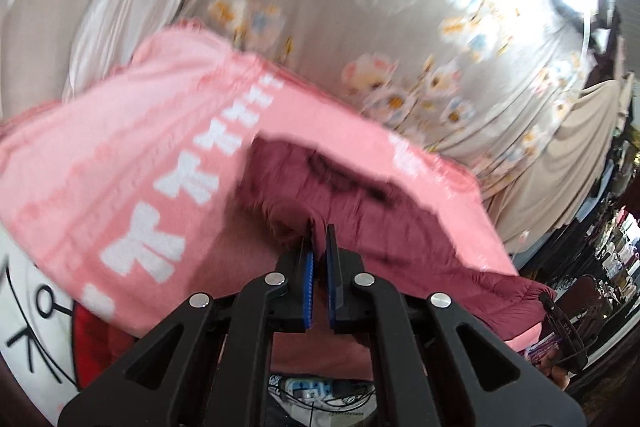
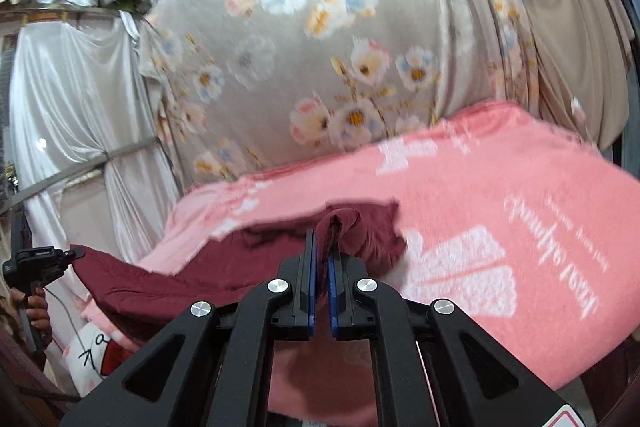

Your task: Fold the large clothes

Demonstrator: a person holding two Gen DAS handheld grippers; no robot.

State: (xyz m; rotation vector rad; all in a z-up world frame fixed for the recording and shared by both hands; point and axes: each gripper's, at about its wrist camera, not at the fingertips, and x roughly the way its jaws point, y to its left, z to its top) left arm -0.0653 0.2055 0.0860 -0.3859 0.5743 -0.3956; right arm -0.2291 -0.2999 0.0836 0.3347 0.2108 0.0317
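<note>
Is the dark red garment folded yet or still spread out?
Spread, not folded: the dark red garment hangs stretched between the left gripper and right gripper.

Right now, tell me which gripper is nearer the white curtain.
Left. The left gripper holds one end of the maroon garment over by the white curtain; the right gripper holds the other end, further toward the beige curtain.

The left gripper (image 1: 319, 231) is pinching a bunched edge of the maroon garment (image 1: 320, 183) between its blue pads (image 1: 308, 283). The garment is draping over a pink blanket (image 1: 132, 147) with white bows. A floral curtain (image 1: 384, 27) is hanging on the far side.
</note>
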